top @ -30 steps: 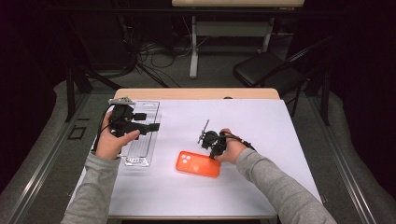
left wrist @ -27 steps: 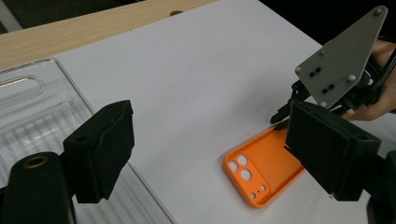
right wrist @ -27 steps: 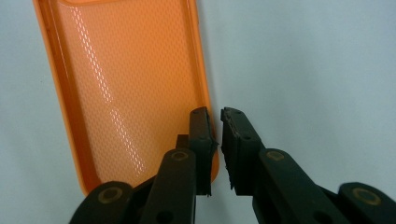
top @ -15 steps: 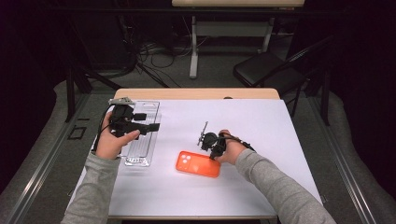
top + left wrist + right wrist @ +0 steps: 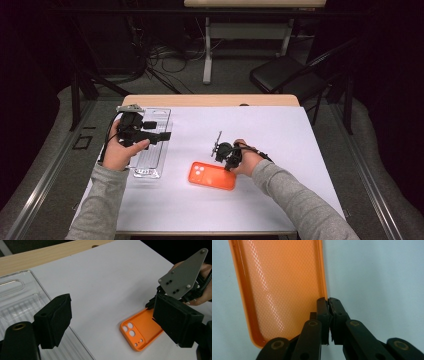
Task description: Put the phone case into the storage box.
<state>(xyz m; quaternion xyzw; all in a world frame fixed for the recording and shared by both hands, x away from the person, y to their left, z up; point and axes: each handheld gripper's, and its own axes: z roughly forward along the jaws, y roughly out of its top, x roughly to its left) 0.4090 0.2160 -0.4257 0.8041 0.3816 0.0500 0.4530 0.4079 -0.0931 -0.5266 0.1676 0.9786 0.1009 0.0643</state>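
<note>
the right claw (image 5: 328, 301) has just been closing, and its two black jaws now pinch the thin side wall of the orange phone case (image 5: 279, 287); one jaw sits inside the case, the other outside on the white sheet. in the high view this right claw (image 5: 227, 159) is at the far right edge of the case (image 5: 212, 175), tipped down onto it, with the person's right hand behind it. the case lies flat, open side up, on the white desk (image 5: 280, 135), near the middle and a little toward the near edge; its camera cutouts (image 5: 130, 329) are at its left end.

the left claw (image 5: 162, 136) is off to the left, held above the clear plastic tray (image 5: 159, 114) and pointing right toward the case. its jaws stand wide with nothing between them, and the left gripper view looks past them at the case (image 5: 140, 331) and the other claw's grey plate (image 5: 183, 277). the tray lies along the left side of the desk, well apart from the case.
</note>
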